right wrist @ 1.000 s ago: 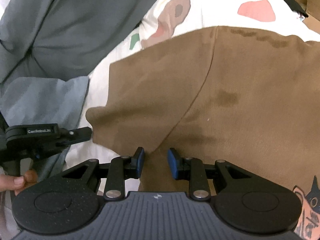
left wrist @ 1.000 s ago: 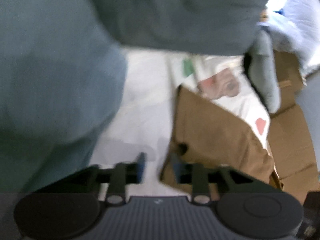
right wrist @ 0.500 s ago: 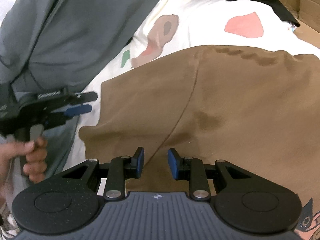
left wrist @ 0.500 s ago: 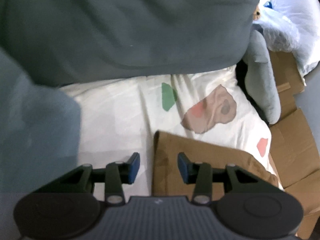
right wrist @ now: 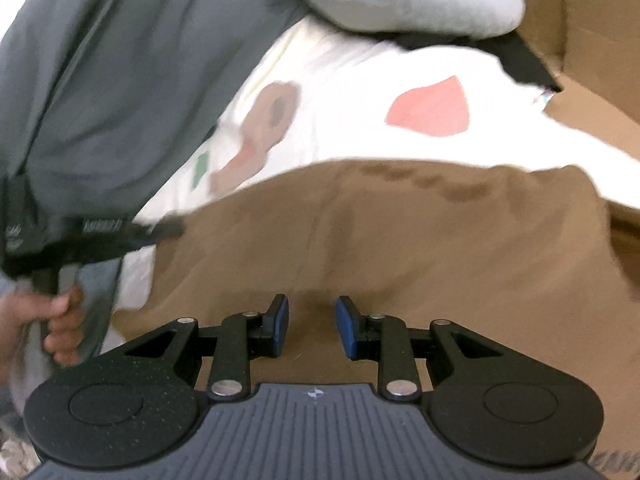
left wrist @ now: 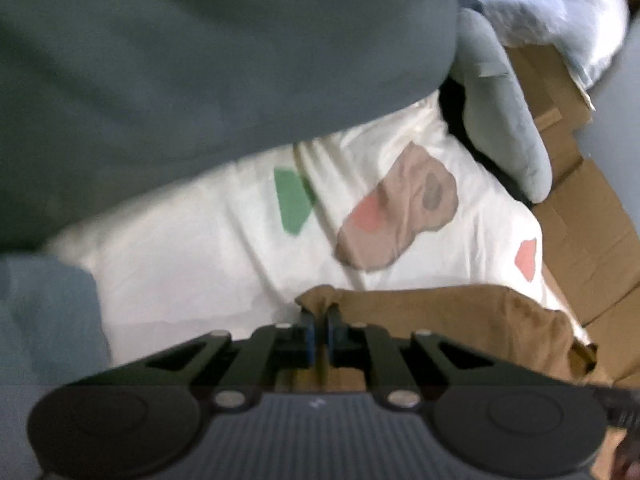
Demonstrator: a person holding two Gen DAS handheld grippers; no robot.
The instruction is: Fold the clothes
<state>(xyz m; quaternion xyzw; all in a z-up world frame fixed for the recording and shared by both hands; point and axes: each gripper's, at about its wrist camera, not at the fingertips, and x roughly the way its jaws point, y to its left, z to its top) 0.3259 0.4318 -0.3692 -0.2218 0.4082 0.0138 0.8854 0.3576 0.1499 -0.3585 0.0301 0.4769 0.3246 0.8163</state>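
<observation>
A brown garment (left wrist: 440,312) lies on a white bed sheet (left wrist: 200,248) printed with coloured patches. My left gripper (left wrist: 319,320) is closing its jaws, and the blue pads pinch the garment's bunched left corner. In the right wrist view the same brown garment (right wrist: 400,240) fills the middle. My right gripper (right wrist: 312,320) hovers over its near part with the jaws apart and only flat cloth showing in the gap. The left gripper (right wrist: 160,232) shows there at the garment's left edge, held by a hand (right wrist: 60,320).
A large grey-green garment (left wrist: 200,60) covers the sheet's far left side. A pale grey cushion (left wrist: 500,112) lies at the sheet's far right corner, beside flattened cardboard (left wrist: 580,208). A light plastic bag (left wrist: 540,8) sits behind that.
My left gripper moved to the brown garment's corner and closed on it. The right gripper drifted over the brown cloth with its jaws unchanged.
</observation>
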